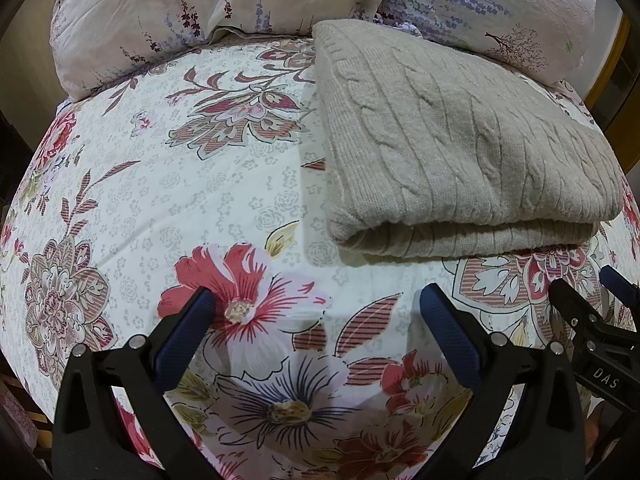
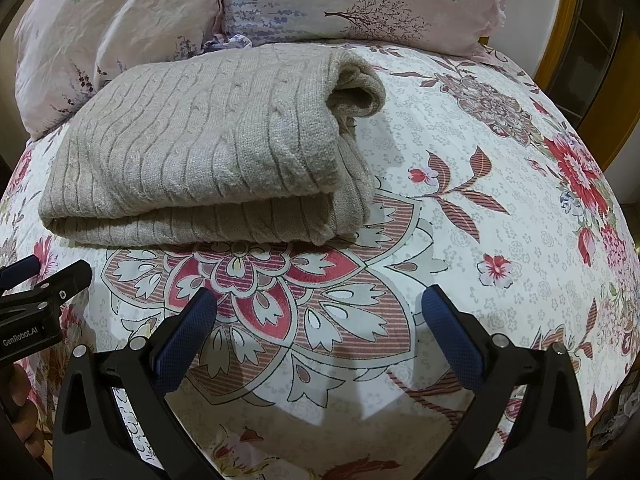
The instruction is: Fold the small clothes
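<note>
We read "DAS" on the right gripper (image 1: pixel 614 280) body, and "GenRobot.AI" on the left gripper (image 2: pixel 44 270) body.

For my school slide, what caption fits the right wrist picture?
Open right gripper hovers before a folded sweater on a floral bed.

A floral bedsheet (image 1: pixel 168 184) spreads ahead of and beneath the gripper; farther ahead, two pale pillows (image 2: pixel 120 20) with lavender prints lie side by side.
</note>
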Available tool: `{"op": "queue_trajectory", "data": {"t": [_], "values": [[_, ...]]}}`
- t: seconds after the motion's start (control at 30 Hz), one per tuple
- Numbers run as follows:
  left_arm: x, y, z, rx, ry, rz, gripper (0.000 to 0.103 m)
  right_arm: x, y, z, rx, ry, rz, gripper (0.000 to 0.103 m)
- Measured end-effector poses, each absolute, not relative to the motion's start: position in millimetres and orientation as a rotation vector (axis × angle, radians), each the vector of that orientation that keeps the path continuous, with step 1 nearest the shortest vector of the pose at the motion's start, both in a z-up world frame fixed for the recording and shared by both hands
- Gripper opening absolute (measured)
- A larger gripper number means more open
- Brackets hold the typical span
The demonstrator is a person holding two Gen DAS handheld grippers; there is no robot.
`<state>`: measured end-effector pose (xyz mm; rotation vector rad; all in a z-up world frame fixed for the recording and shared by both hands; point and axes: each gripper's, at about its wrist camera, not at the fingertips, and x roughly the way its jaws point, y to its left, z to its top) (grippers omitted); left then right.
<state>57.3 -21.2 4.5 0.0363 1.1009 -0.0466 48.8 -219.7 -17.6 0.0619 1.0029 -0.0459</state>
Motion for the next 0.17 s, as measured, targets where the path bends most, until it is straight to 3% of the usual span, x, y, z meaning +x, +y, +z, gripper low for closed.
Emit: {"op": "queue_trajectory", "data": {"t": [0.17], "values": [[57.1, -20.9, 4.7, 0.036, 1.100, -0.047, 0.101, 49.1, -219.9, -17.5, 0.061, 1.003, -0.045, 0.102]]}}
